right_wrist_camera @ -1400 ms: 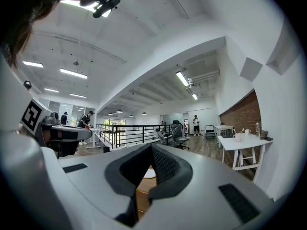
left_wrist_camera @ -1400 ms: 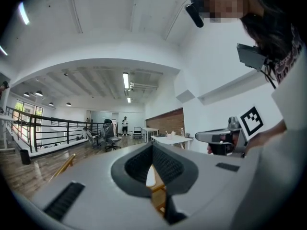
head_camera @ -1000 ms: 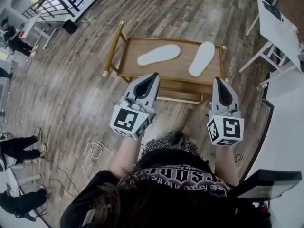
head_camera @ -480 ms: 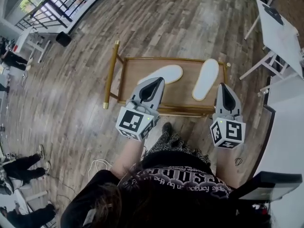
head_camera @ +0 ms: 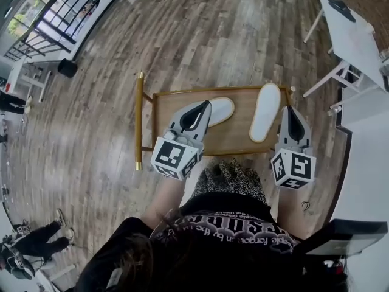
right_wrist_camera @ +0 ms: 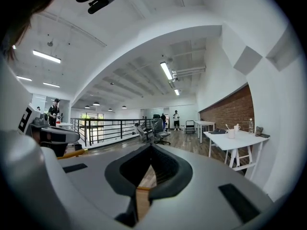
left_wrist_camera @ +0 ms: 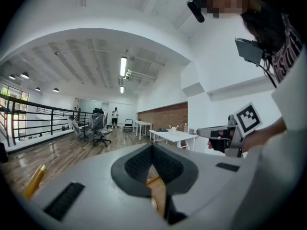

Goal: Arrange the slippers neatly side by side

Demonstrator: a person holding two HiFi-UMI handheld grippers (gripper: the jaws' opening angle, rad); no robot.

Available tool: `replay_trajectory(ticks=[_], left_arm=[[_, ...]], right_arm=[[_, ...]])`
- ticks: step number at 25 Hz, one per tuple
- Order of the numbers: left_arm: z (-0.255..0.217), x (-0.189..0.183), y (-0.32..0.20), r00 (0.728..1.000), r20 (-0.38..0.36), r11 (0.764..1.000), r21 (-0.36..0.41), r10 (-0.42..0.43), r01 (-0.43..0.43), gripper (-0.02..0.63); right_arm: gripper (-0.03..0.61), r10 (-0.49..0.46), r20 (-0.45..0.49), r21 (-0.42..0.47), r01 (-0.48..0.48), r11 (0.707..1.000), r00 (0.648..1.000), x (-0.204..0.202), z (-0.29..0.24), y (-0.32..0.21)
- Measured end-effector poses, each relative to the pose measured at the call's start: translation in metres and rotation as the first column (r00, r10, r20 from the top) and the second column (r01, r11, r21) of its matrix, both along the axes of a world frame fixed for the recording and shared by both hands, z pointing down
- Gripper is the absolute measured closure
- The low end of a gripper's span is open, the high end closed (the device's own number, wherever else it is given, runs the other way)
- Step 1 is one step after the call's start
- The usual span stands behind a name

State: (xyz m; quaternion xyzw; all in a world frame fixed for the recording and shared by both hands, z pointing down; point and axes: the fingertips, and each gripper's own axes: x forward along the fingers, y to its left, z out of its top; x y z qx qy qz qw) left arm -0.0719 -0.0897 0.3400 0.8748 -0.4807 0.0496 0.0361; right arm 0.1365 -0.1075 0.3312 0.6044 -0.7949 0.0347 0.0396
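Left tongs [head_camera: 200, 107] closed, nothing held, right tongs [head_camera: 291, 112] likewise, both over counter [head_camera: 234, 137] near edge, slanted slipper [head_camera: 221, 109] at left tongs' tip, second slipper [head_camera: 265, 111] just inboard of right tongs

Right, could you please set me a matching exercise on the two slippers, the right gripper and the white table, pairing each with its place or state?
Things:
1. left-hand slipper
2. right-hand slipper
3. right gripper
4. white table

Places or states:
a. stands at the head view's upper right
b. jaws shut, nothing between them
c. partly hidden behind the left gripper
d. lies in full view on the wooden cart

Pairs: 1-c, 2-d, 3-b, 4-a.
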Motion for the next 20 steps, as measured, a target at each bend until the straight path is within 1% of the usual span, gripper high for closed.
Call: replay_trajectory(ticks=[3,6,9,10,11,13,15,17,20], left_arm=[[0.005,0.006,-0.011,1.000,0.011,1.000,-0.014,0.015,-0.014,0.612],[0.009,0.011,-0.021,1.000,0.000,0.999,-0.029,0.021,-0.021,0.612],[0.011,0.019,-0.027,1.000,0.001,0.999,-0.038,0.027,-0.027,0.612],[0.012,0.020,-0.028,1.000,0.001,0.999,-0.043,0.026,-0.026,0.612],[0.013,0.021,-0.029,1.000,0.001,0.999,-0.049,0.024,-0.024,0.612],[0.018,0.020,-0.030,1.000,0.001,0.998,-0.063,0.020,-0.020,0.612],[0.025,0.020,-0.030,1.000,0.003,0.997,-0.080,0.014,-0.014,0.612],[0.031,0.019,-0.029,1.000,0.007,0.995,-0.098,0.006,-0.005,0.612],[0.042,0.019,-0.027,1.000,0.014,0.991,-0.132,-0.007,0.009,0.612]], right_arm=[[0.575,0.017,-0.003,-0.020,-0.017,1.000,1.000,0.006,0.007,-0.011],[0.575,0.022,0.004,-0.059,-0.022,0.998,1.000,0.010,0.021,-0.022],[0.572,0.027,0.005,-0.133,-0.026,0.991,1.000,0.016,0.046,-0.034],[0.555,0.028,0.006,-0.169,-0.027,0.985,1.000,0.018,0.058,-0.037],[0.524,0.032,0.009,-0.211,-0.030,0.977,0.999,0.021,0.072,-0.041],[0.483,0.048,0.021,-0.307,-0.039,0.951,0.999,0.026,0.105,-0.049],[0.459,0.076,0.036,-0.403,-0.055,0.914,0.996,0.034,0.138,-0.057],[0.450,0.103,0.035,-0.483,-0.074,0.873,0.994,0.040,0.169,-0.065],[0.448,0.131,0.010,-0.576,-0.101,0.811,0.991,0.045,0.212,-0.077]])
